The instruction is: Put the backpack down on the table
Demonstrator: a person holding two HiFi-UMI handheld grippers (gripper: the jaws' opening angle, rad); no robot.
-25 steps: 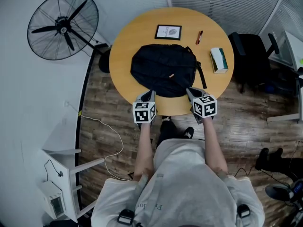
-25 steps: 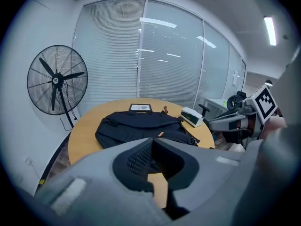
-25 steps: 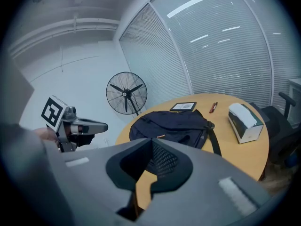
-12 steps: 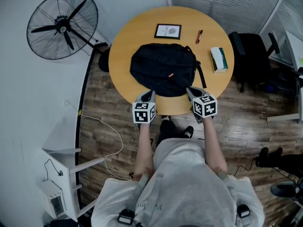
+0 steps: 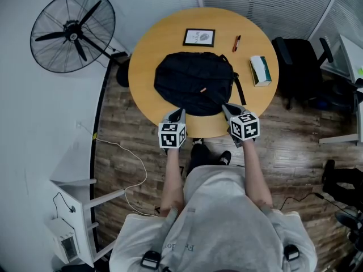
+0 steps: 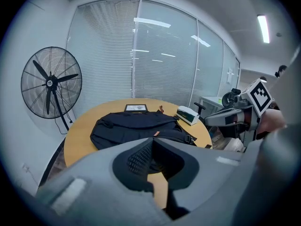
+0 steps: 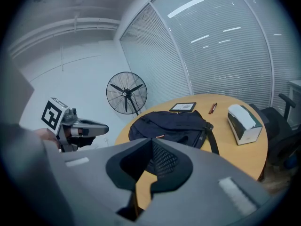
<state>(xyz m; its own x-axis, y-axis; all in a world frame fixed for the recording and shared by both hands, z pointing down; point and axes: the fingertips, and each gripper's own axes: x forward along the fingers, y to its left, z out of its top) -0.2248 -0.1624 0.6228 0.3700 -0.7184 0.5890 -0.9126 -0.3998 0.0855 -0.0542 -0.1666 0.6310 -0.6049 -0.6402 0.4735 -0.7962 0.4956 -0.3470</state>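
Both forearms (image 5: 173,174) out front, roughly parallel. Left gripper (image 5: 177,113) and right gripper (image 5: 228,109) angle down at the near edge of the table (image 5: 144,67). Jaws pressed together on both, nothing between them. Tips sit at the near side of the backpack (image 5: 195,84), which lies flat mid-table. Beyond it: framed picture (image 5: 199,37), pen (image 5: 236,43), box (image 5: 260,71) toward the right.

Head view: we look steeply down on the round table (image 5: 144,67) from high up. Both gripper views sit low at its near edge, facing across. All three share the backpack (image 5: 195,84).
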